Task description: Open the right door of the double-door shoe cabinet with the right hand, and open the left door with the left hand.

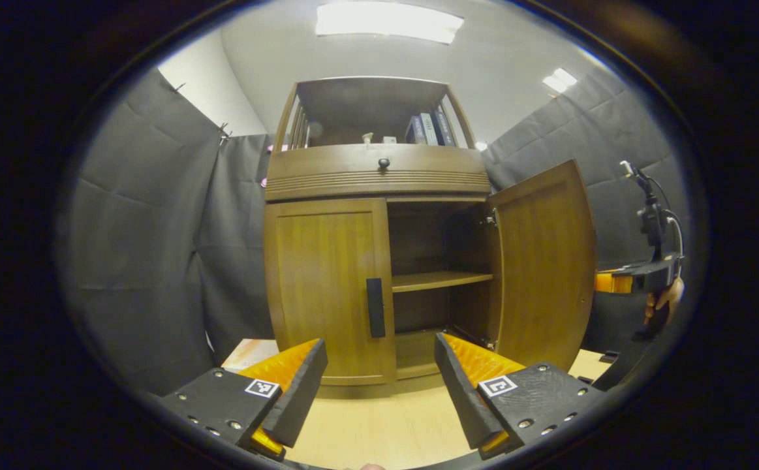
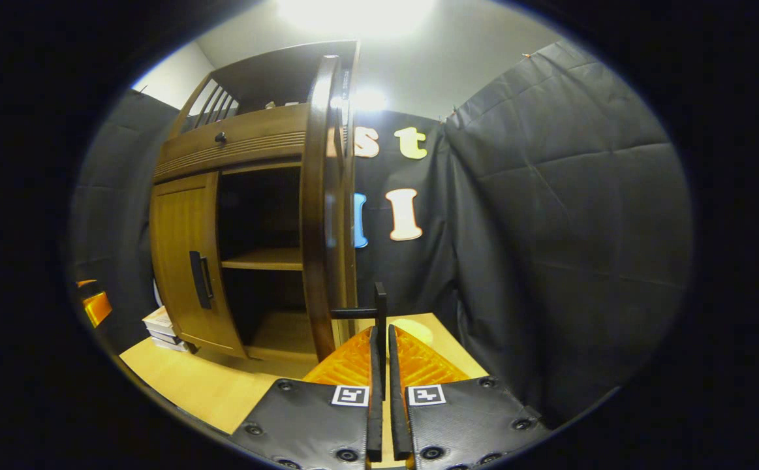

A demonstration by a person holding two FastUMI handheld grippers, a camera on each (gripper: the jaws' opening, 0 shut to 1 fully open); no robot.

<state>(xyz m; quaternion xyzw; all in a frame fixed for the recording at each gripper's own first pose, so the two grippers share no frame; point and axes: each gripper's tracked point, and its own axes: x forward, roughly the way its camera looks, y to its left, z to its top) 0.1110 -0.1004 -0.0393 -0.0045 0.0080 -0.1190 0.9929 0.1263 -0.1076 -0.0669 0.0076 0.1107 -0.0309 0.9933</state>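
Note:
The wooden shoe cabinet (image 1: 379,173) stands straight ahead in the left gripper view. Its left door (image 1: 327,287) is closed, with a black vertical handle (image 1: 375,307) near the inner edge. My left gripper (image 1: 379,385) is open, a short way in front of that handle and below it. The right door (image 1: 542,261) is swung wide open. In the right gripper view this door (image 2: 324,196) appears edge-on, and my right gripper (image 2: 382,336) is shut on its black handle (image 2: 380,303). A hand (image 1: 663,300) holds the right gripper (image 1: 607,282) behind the open door's edge.
Inside the cabinet is a bare wooden shelf (image 1: 441,281). Above the doors is a drawer with a dark knob (image 1: 384,162), and books (image 1: 428,128) stand on the top shelf. Flat boxes (image 2: 164,326) are stacked left of the cabinet. Grey padded cloth walls surround the light wooden floor (image 1: 379,424).

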